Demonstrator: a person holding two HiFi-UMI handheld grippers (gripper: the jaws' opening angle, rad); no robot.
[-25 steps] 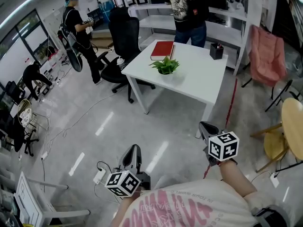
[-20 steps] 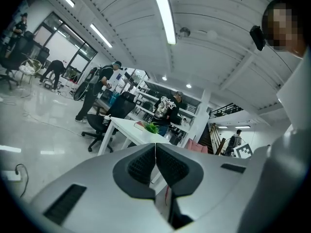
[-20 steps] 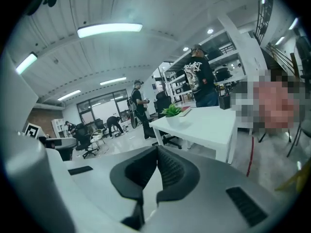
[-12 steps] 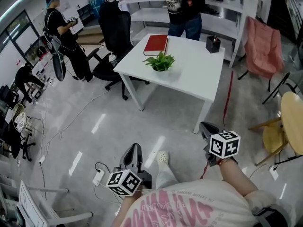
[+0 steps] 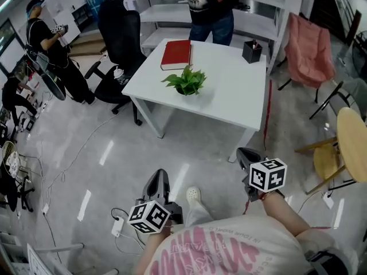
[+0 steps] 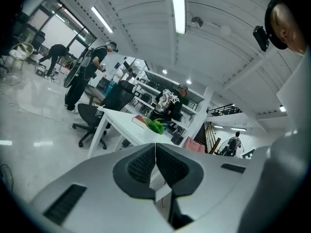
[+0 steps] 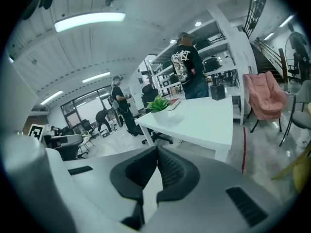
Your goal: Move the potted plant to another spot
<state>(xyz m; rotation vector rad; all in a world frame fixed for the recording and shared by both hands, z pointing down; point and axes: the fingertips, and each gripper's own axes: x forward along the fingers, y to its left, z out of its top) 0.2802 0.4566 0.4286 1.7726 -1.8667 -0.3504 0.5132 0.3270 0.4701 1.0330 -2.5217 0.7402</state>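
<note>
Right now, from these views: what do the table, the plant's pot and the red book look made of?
Table: white laminate or painted board, smooth satin finish. It takes soft shadows and shows no grain.
Pot: white and smooth, ceramic or plastic. Too small to tell which.
Red book: matte hard cover, probably cloth or coated board. Flat colour, no glare.

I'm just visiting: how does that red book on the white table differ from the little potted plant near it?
The red book lies flat, a plain rectangle; the potted plant stands upright with its leaves spreading out. The book is red, the plant green. The book sits by the table's far edge, the plant nearer its middle. Both rest on the white table.
</note>
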